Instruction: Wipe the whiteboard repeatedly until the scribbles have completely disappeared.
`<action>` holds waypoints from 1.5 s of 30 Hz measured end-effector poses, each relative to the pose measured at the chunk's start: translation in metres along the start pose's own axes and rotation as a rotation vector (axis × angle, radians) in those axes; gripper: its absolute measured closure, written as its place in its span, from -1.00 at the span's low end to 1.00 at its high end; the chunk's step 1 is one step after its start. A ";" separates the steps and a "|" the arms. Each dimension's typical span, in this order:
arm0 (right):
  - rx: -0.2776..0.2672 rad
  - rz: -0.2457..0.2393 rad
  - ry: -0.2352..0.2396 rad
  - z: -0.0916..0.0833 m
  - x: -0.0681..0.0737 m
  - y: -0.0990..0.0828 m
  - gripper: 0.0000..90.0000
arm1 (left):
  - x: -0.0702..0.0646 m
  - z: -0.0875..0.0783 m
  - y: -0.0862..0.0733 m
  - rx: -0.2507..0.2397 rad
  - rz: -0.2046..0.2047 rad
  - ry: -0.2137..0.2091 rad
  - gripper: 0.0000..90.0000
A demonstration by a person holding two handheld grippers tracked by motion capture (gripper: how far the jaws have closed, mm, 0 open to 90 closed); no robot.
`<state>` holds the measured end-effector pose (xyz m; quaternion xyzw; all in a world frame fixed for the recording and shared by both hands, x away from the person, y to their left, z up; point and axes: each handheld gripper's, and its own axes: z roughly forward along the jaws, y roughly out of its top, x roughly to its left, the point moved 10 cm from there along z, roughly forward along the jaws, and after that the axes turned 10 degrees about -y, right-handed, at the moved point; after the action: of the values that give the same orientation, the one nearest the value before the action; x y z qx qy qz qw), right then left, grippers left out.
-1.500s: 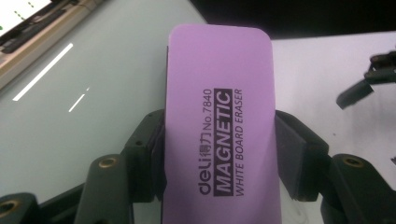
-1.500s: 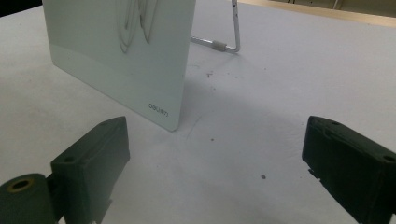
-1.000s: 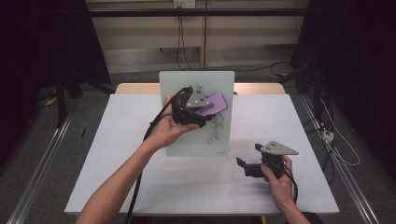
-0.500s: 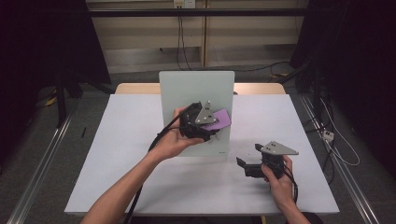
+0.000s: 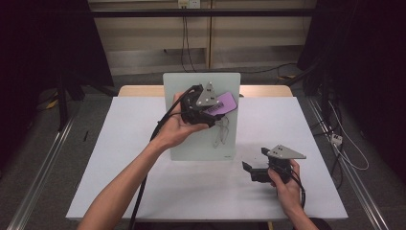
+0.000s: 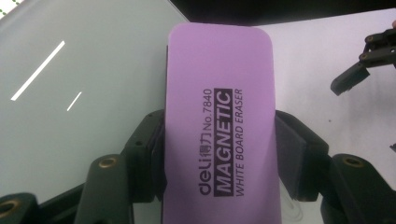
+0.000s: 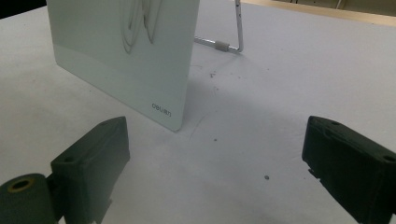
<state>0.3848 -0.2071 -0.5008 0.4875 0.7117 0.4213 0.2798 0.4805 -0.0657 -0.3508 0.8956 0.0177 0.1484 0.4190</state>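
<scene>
The left gripper (image 5: 207, 106) has its jaws squeezed tight on a purple eraser (image 6: 219, 126). One jaw presses on each long side of it. The eraser sticks out past the jaw tips, and black words on it say it is a magnetic white board eraser. Just beyond the jaws is a pale glass board (image 5: 191, 139) that stands up on the bench (image 5: 119, 158). The eraser is up against the top right part of the board's face, but I cannot tell if it really touches. Thin scribbled lines (image 5: 221, 135) show on the board, just below the eraser. The person's left hand (image 5: 179, 129) holds this gripper up off the bench.

The right gripper (image 5: 253, 171) has its jaws spread wide apart with nothing between them. Between and under those jaws is bare white bench. Ahead of the left-side jaw in the right gripper view is the bottom corner of the board. Farther out, a thin metal leg (image 7: 233, 42) props the board up from behind. The right hand (image 5: 286, 184) holds this gripper low by the bench, well apart from the left one.
</scene>
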 end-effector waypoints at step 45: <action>0.003 -0.010 -0.005 0.001 0.000 0.000 -0.83 | -0.010 -0.006 -0.031 0.020 -0.029 -0.003 -0.09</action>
<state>0.3856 -0.2070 -0.5017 0.4853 0.7140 0.4178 0.2830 0.4721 -0.0428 -0.3730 0.8996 0.0314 0.1406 0.4123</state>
